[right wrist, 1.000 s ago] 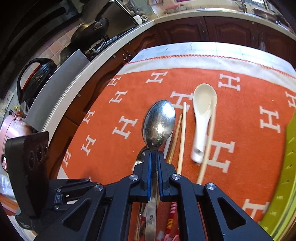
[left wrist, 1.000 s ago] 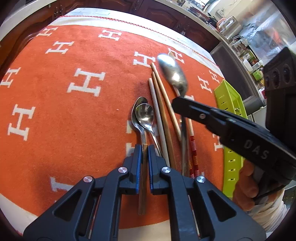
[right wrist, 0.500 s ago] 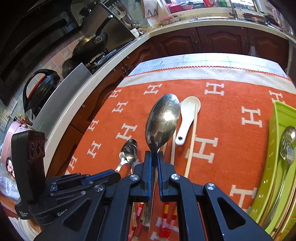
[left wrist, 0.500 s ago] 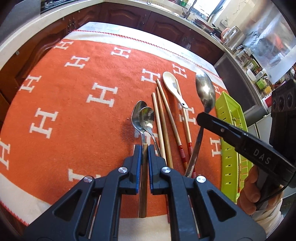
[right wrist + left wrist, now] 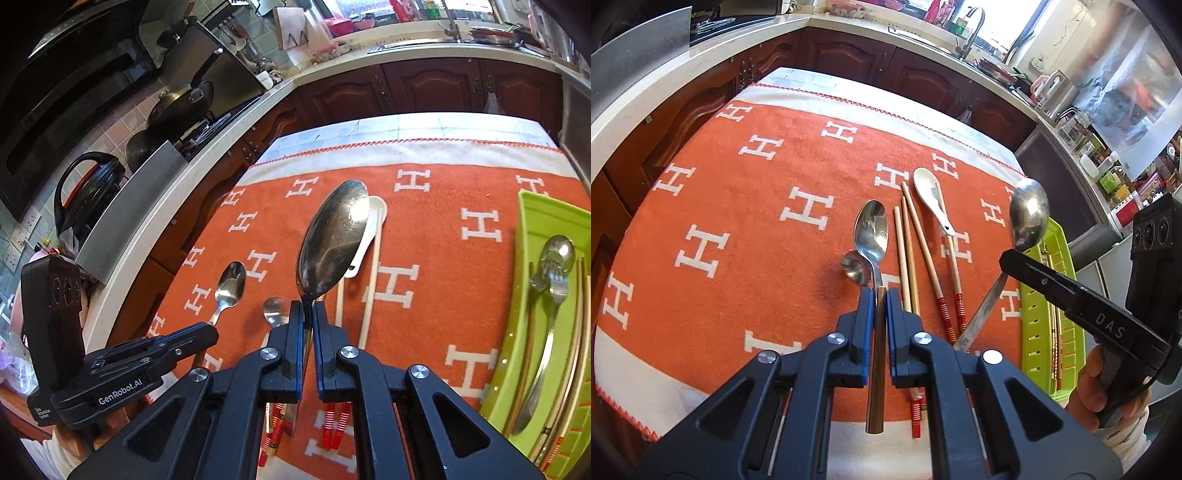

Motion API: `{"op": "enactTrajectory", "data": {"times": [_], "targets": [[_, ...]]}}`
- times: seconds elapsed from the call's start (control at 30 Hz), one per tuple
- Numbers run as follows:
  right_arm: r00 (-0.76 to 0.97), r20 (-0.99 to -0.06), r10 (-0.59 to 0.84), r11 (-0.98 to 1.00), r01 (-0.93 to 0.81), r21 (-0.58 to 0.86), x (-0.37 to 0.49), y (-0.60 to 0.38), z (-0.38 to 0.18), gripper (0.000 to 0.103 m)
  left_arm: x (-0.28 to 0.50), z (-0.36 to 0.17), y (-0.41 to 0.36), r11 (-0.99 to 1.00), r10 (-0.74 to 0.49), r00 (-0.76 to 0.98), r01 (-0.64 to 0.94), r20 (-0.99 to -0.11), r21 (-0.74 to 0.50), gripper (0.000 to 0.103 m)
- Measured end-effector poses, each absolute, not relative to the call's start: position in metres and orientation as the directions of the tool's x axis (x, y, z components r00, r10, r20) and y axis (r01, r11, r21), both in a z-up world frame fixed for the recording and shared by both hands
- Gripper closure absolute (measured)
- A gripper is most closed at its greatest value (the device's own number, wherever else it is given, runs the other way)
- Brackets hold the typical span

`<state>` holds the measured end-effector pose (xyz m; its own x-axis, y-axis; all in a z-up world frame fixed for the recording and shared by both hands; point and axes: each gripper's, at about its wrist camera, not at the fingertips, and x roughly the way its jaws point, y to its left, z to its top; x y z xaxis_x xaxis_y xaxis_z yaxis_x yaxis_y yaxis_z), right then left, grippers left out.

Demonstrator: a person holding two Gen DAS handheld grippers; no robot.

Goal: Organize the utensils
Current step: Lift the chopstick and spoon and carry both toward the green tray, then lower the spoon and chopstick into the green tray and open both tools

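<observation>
My left gripper (image 5: 881, 295) is shut on the brown handle of a small steel spoon (image 5: 871, 232), held above the orange cloth. A second small spoon (image 5: 855, 267) still lies on the cloth below it. My right gripper (image 5: 307, 306) is shut on the handle of a large steel spoon (image 5: 332, 240), lifted clear of the cloth; it shows in the left wrist view as the large spoon (image 5: 1028, 218) near the green tray (image 5: 1039, 339). Chopsticks (image 5: 916, 243) and a white ceramic spoon (image 5: 931, 195) lie on the cloth.
The green tray (image 5: 524, 295) at the right holds a fork, a spoon and chopsticks. The cloth covers a table bordered by dark wooden cabinets and a countertop with a stove, pans and a kettle (image 5: 88, 192). A person's hand (image 5: 1089, 391) holds the right gripper.
Both grippers rose with their spoons. The left one's small spoon came off the cloth, leaving the other behind. The large spoon swung right, to the green tray's edge.
</observation>
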<state>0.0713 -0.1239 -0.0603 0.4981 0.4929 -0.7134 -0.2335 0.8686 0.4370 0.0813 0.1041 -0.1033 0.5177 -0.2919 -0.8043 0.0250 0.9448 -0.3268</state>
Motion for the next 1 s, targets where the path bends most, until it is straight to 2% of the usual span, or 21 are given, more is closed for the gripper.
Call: {"op": "enactTrajectory", "data": {"times": [0.57, 1.0], "targets": [[0.566, -0.651, 0.505, 0.857, -0.243, 0.454, 0.028, -0.154, -0.018, 0.101, 0.057, -0.065, 0.089, 0.933, -0.336, 0.556, 0.086, -0.76, -0.349, 0.098], [0.644, -0.641, 0.418, 0.888, -0.14, 0.438, -0.034, -0.237, 0.029, 0.101, 0.058, -0.034, 0.032, 0.897, -0.44, 0.527, 0.22, -0.726, -0.384, 0.098]]}}
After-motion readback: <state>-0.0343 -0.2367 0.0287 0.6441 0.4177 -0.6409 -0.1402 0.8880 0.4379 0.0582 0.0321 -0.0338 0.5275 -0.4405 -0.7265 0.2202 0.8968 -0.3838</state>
